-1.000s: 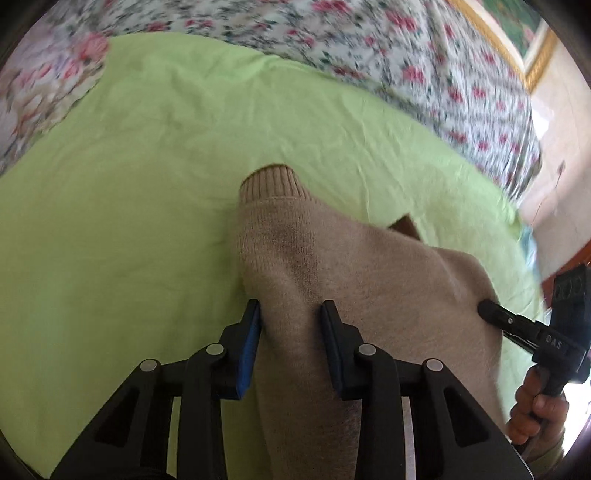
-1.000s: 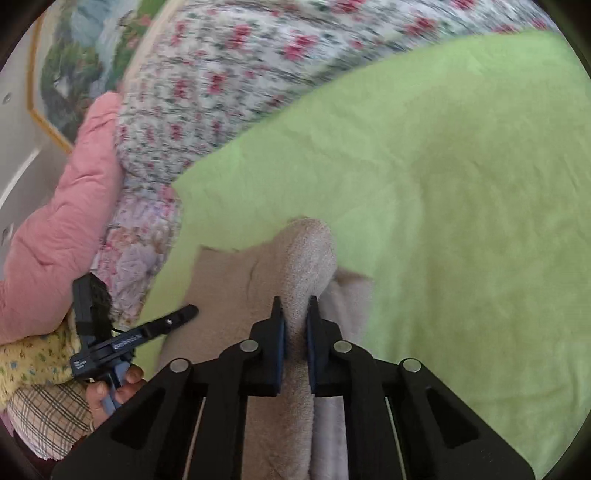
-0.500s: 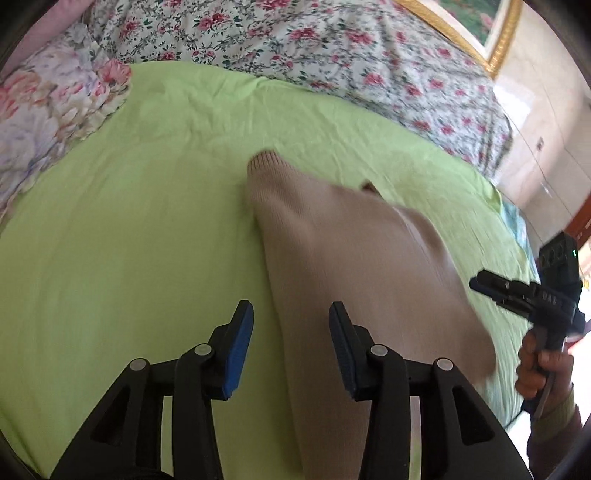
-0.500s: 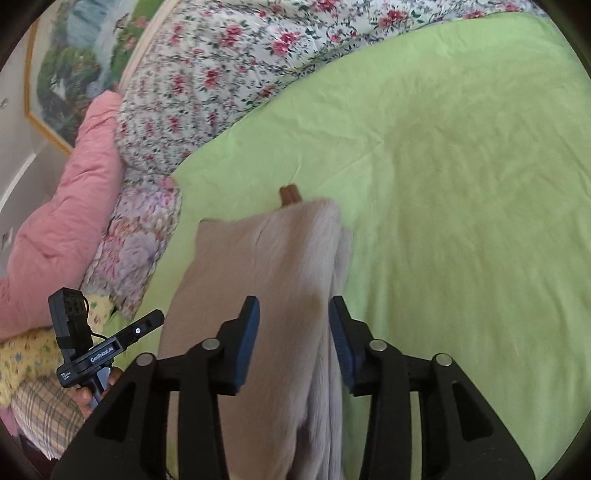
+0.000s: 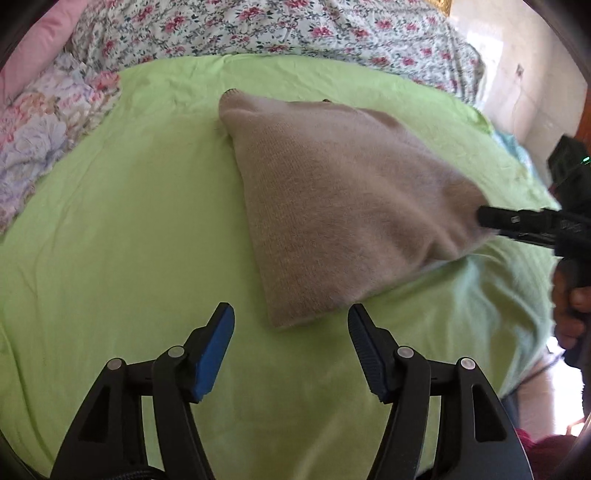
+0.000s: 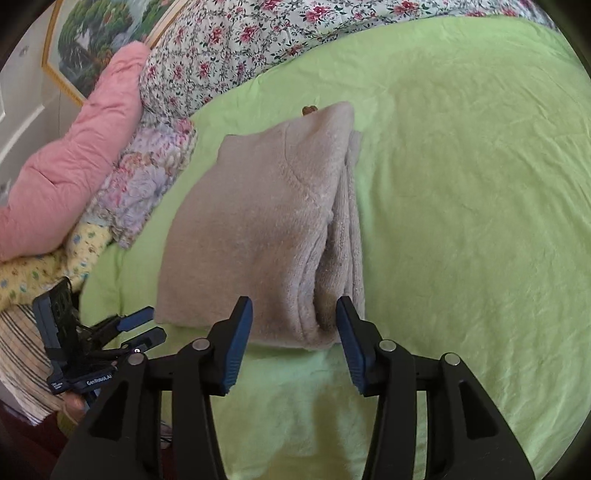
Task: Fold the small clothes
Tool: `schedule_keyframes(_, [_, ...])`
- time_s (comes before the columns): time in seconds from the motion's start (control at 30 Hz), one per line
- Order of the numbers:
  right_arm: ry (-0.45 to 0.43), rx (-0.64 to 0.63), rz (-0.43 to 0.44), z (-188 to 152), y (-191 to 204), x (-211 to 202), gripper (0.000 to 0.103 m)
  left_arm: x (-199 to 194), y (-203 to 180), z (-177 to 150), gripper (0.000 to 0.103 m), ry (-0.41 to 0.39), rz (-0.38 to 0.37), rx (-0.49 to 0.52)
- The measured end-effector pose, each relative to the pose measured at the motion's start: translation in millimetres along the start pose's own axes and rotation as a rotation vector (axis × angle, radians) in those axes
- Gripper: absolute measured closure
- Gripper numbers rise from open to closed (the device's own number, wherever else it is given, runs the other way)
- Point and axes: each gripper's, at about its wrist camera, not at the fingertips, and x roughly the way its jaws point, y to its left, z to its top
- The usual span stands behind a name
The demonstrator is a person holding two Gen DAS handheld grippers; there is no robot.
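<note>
A beige knit sweater [image 5: 332, 199] lies folded on the green bed sheet [image 5: 129, 221]. It also shows in the right wrist view [image 6: 266, 229], with stacked folded layers along its right edge. My left gripper [image 5: 291, 332] is open and empty, just short of the sweater's near corner. My right gripper [image 6: 293, 325] is open, its fingertips at the sweater's near edge, holding nothing. In the left wrist view the right gripper [image 5: 517, 221] sits at the sweater's right corner.
A floral quilt [image 5: 295, 33] lies along the far side of the bed. A pink pillow [image 6: 81, 147] and floral and yellow bedding [image 6: 144, 184] are piled at the left. A framed painting [image 6: 99, 37] hangs on the wall.
Both grippers have opened wider and pulled back from the sweater. The right gripper let go of the fold it pinched a second ago. The sweater now lies flat and folded.
</note>
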Motion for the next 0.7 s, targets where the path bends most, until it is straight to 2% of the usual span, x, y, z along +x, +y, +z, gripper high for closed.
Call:
schedule_keyframes(0.07, [-0.009, 0.009, 0.013, 0.4, -1.3, 0.6, 0.057, 5.5, -2.8, 0.6, 0.045, -0.010, 0.032, 0.010])
schedule_keyframes(0.1, [-0.009, 0.006, 0.014, 0.0, -1.2, 1.3, 0.062, 8.0, -2.7, 1.0, 0.062, -0.010, 0.042, 0.009])
schedule_keyframes(0.13, [0.000, -0.001, 0.001, 0.8, -1.4, 3.6, 0.079, 10.9, -1.5, 1.3, 0.085, -0.002, 0.035, 0.000])
schedule_keyframes(0.17, [0.024, -0.008, -0.022, 1.6, -2.1, 7.2, 0.094, 11.8, 1.8, 1.9, 0.087, 0.002, 0.021, -0.022])
schedule_keyframes(0.27, [-0.002, -0.020, -0.026, 5.1, -0.4, -4.7, 0.095, 1.5, 3.2, 0.4, 0.092, -0.035, 0.036, -0.032])
schedule_keyframes(0.33, [-0.016, -0.051, -0.058, 6.9, -0.9, -13.6, 0.095, 3.7, 2.5, -2.3, 0.094, -0.024, 0.040, -0.025])
schedule_keyframes(0.47, [0.045, -0.113, -0.180, -2.3, -9.7, 7.8, 0.096, 12.4, 4.9, -7.4, 0.094, -0.003, 0.031, -0.050])
schedule_keyframes(0.7, [0.038, -0.105, -0.224, -4.9, -14.8, 19.0, 0.096, 13.8, 8.1, -4.8, 0.094, 0.014, 0.010, -0.082])
